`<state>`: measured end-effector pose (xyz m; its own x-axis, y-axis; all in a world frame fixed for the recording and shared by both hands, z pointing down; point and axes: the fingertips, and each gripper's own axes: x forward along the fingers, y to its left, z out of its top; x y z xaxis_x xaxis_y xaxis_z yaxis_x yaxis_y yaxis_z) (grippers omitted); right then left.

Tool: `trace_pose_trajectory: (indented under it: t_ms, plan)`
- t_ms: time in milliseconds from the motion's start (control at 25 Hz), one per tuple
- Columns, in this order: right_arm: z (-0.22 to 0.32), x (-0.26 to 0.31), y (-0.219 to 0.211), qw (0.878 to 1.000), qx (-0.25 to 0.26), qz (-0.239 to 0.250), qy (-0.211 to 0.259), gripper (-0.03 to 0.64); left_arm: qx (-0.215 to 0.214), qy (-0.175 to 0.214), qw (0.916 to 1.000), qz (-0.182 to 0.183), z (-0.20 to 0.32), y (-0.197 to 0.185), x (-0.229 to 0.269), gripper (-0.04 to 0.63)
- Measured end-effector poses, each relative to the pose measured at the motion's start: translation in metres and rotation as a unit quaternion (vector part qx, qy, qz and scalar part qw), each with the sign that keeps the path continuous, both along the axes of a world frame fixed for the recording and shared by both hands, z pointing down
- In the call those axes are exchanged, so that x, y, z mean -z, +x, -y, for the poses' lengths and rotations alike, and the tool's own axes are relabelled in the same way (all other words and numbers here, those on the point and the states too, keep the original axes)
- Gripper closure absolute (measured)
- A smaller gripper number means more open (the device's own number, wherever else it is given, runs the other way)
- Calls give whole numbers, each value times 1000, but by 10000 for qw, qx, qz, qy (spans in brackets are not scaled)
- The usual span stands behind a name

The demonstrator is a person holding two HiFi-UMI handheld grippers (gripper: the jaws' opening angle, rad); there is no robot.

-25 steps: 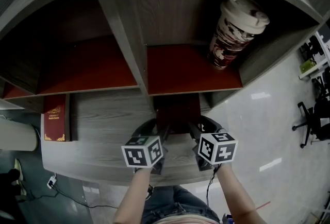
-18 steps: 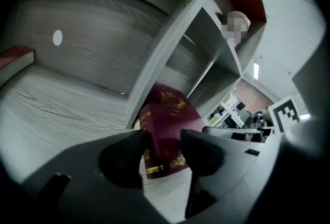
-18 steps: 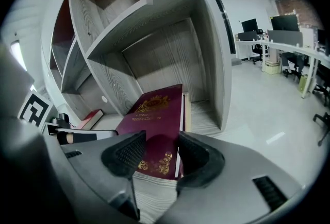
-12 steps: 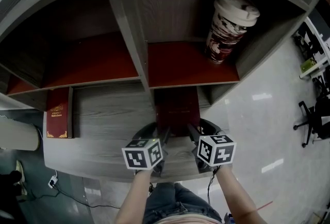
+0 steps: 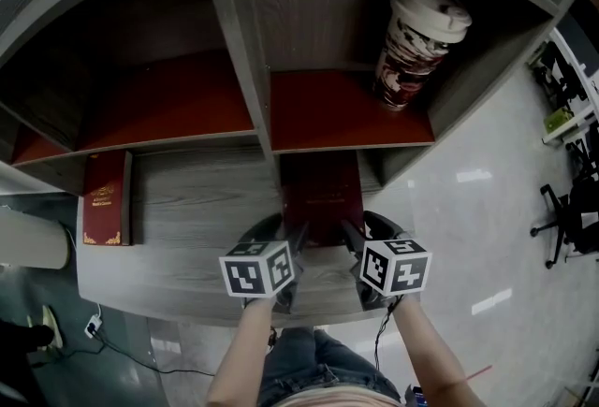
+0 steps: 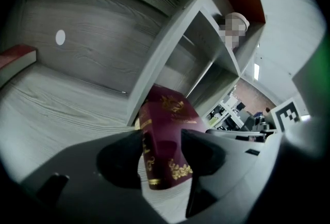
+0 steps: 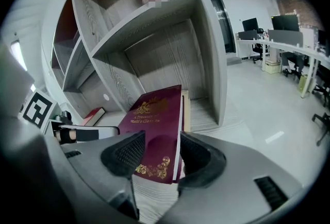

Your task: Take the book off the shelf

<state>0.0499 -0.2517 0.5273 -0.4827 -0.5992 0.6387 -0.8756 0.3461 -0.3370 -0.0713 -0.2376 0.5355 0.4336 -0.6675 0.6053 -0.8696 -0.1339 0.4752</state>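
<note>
A dark red book (image 5: 321, 197) with gold print sticks out of the lower middle compartment of the grey wooden shelf (image 5: 187, 209), over the shelf's front ledge. My left gripper (image 5: 298, 244) is shut on its near left corner, at the spine. My right gripper (image 5: 348, 239) is shut on its near right corner, at the page edge. In the left gripper view the book (image 6: 166, 130) sits clamped between the dark jaws of the gripper (image 6: 161, 148). In the right gripper view the cover (image 7: 154, 120) reads as a classics title and the gripper (image 7: 162, 153) pinches it.
A second red book (image 5: 103, 209) lies flat on the ledge at the left. A lidded paper cup (image 5: 416, 45) stands in the upper right compartment. An upright divider (image 5: 245, 68) splits the shelf. Office chairs (image 5: 566, 209) and desks stand on the floor to the right.
More of the dark red book now shows outside the compartment; it has slid toward me. Both grippers keep their hold at about the same place.
</note>
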Motion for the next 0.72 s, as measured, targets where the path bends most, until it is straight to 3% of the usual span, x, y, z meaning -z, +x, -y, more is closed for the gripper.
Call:
trace_pose_trajectory:
  t_ms: [480, 720]
  plan:
    - [16, -5, -8, 9998, 120, 77, -157, 393, 5, -155, 9995, -284, 23, -4, -5, 377]
    - [19, -6, -10, 9994, 138, 195, -236, 402, 7, -253, 9996, -144, 28, -2, -6, 374]
